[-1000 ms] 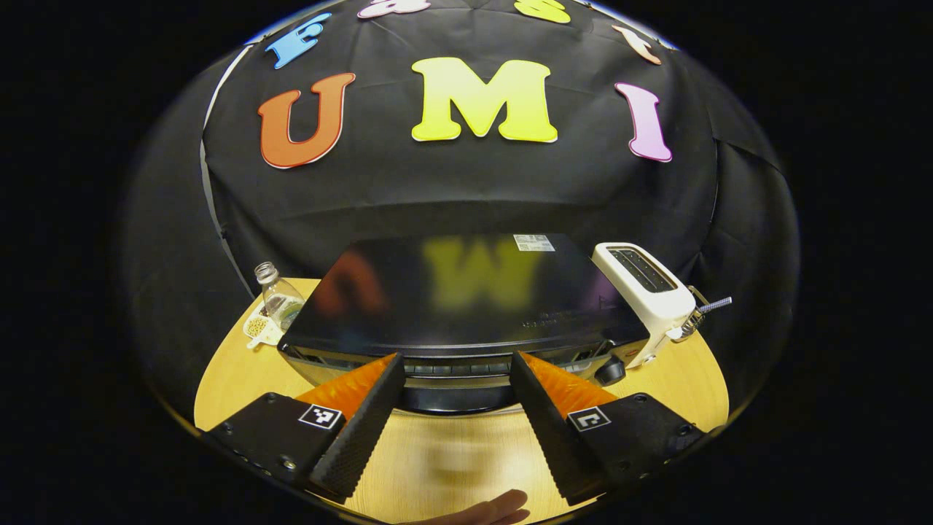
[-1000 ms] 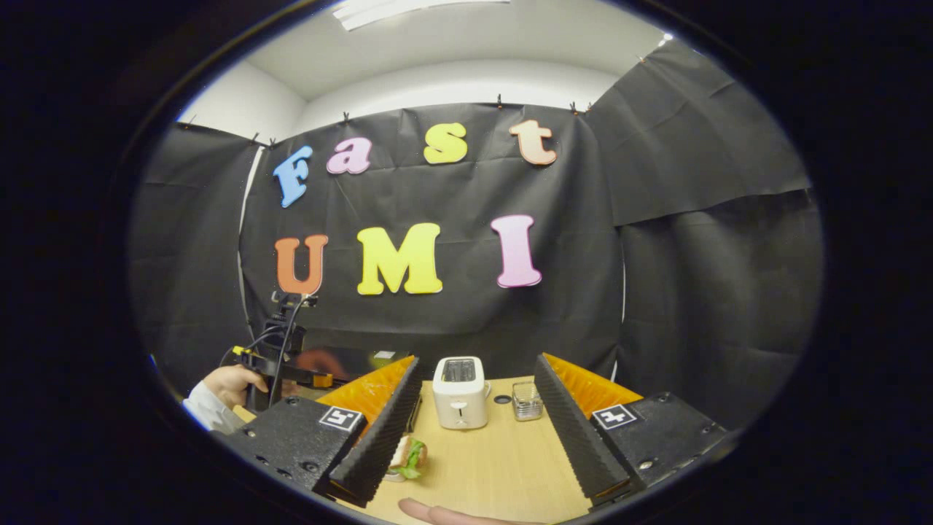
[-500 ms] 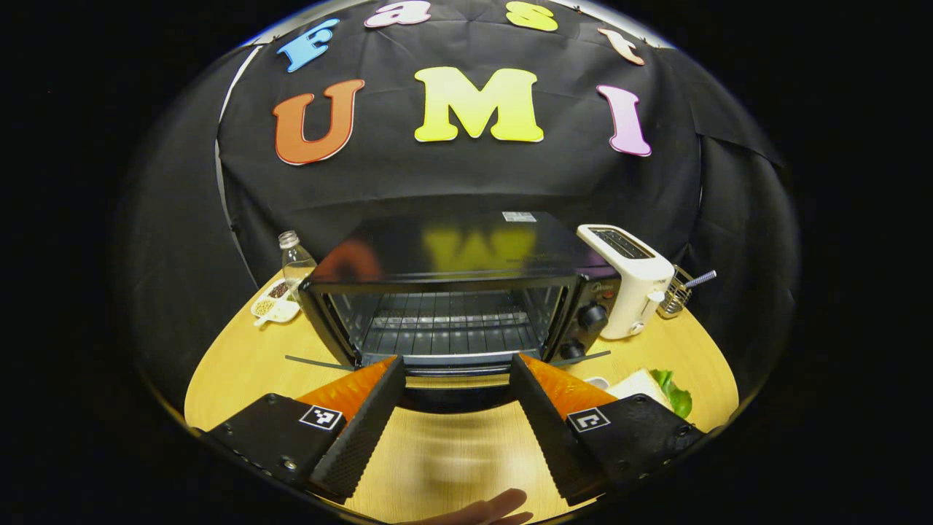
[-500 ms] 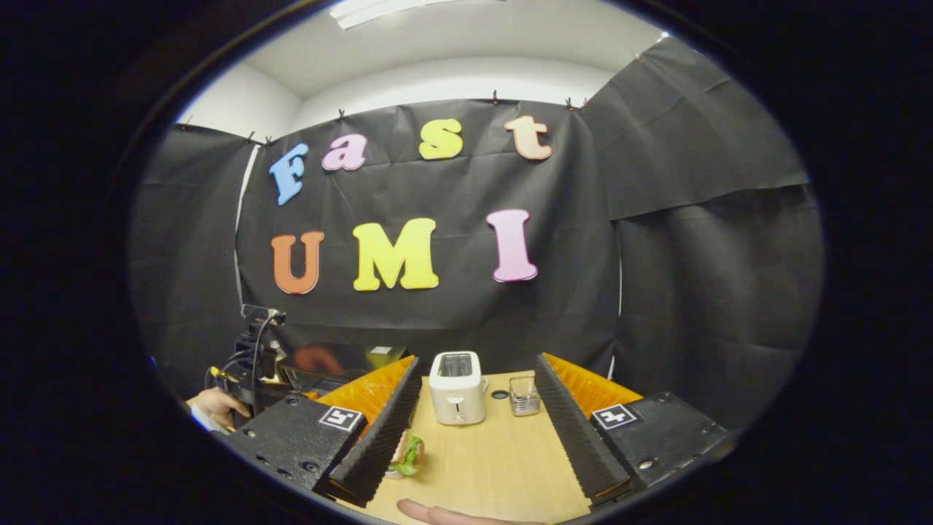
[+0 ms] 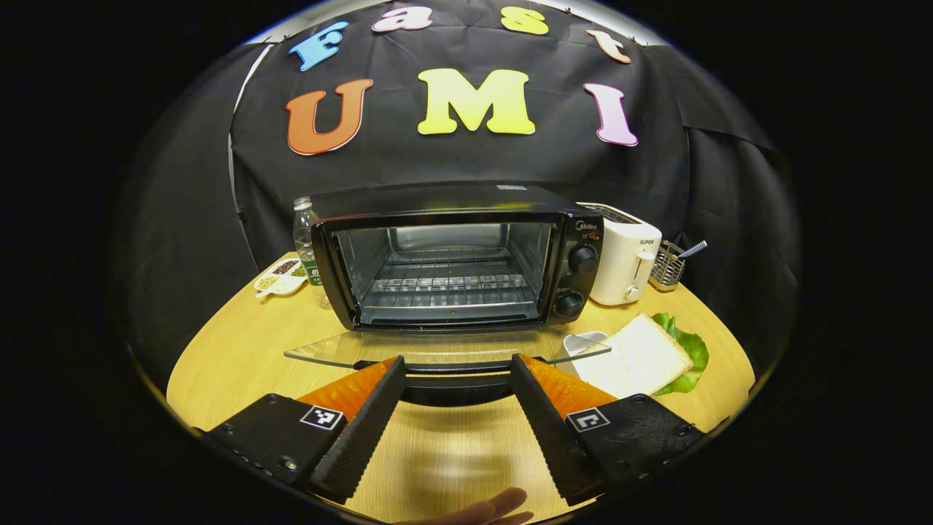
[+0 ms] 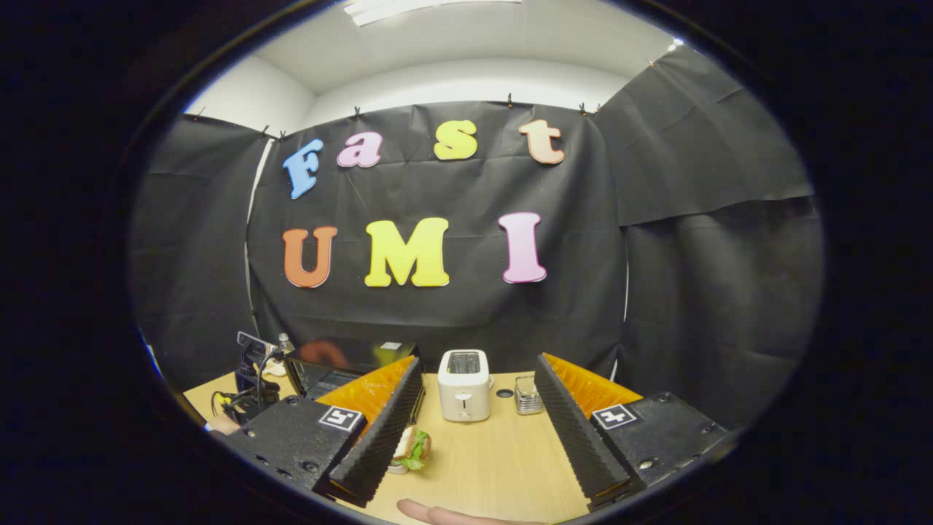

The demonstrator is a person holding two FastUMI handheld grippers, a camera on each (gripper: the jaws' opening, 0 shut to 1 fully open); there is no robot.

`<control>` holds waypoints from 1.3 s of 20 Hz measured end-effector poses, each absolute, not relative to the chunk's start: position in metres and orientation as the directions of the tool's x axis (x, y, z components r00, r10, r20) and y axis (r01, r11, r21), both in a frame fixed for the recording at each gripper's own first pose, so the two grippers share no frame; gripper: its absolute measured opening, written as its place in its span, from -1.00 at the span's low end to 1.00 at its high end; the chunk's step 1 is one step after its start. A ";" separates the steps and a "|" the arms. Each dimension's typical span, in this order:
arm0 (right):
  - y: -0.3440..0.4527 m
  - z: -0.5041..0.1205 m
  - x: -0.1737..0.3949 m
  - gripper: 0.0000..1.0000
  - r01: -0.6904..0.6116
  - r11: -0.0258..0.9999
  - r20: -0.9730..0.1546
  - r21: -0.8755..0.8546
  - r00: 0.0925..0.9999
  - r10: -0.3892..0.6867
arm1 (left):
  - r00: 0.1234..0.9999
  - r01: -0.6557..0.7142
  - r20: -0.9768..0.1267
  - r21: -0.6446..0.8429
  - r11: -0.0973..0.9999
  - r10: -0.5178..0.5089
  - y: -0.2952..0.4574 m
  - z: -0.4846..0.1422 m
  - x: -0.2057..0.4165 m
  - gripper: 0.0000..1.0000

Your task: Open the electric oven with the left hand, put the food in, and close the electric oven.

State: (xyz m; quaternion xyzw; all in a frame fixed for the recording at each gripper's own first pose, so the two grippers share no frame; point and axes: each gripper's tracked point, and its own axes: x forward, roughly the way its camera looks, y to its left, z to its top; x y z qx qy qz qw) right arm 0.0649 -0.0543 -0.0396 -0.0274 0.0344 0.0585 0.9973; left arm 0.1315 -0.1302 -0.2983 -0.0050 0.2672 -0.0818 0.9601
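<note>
The black electric oven (image 5: 452, 255) stands at the middle of the round wooden table (image 5: 240, 350) with its glass door (image 5: 437, 348) folded down flat and the wire rack bare inside. The door's dark handle (image 5: 455, 383) runs across between the fingertips of my left gripper (image 5: 456, 362), whose fingers stand wide apart and open. A sandwich (image 5: 641, 354) of white bread and lettuce lies right of the door. In the right gripper view the sandwich (image 6: 412, 446) sits just beside the left finger of my open right gripper (image 6: 479, 361), and the oven (image 6: 342, 357) is at the far left.
A white toaster (image 5: 623, 255) stands against the oven's right side, with a wire holder (image 5: 667, 266) beyond it. A clear bottle (image 5: 305, 233) and a small dish of beans (image 5: 278, 277) sit left of the oven. A small white cup (image 5: 579, 341) is beside the sandwich.
The oven door has swung from shut to fully down while my left gripper came down and back with the handle. The right gripper has hardly moved.
</note>
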 end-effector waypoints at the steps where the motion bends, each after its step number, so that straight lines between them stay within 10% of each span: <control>1: -0.054 -0.041 0.064 0.99 -0.119 0.991 -0.072 -0.056 0.991 0.115 | 0.843 0.149 -0.514 -0.055 0.987 -0.156 -0.130 -0.304 0.129 0.92; 15: -0.056 -0.028 0.061 0.99 -0.078 0.996 -0.038 -0.052 0.996 0.076 | 0.772 0.115 -0.619 -0.087 0.990 -0.144 -0.140 -0.378 0.100 0.89; 26: -0.055 -0.032 0.077 0.99 -0.084 0.996 -0.067 -0.020 0.994 0.083 | 0.894 0.075 -0.431 -0.129 0.989 -0.124 -0.115 -0.281 0.083 0.92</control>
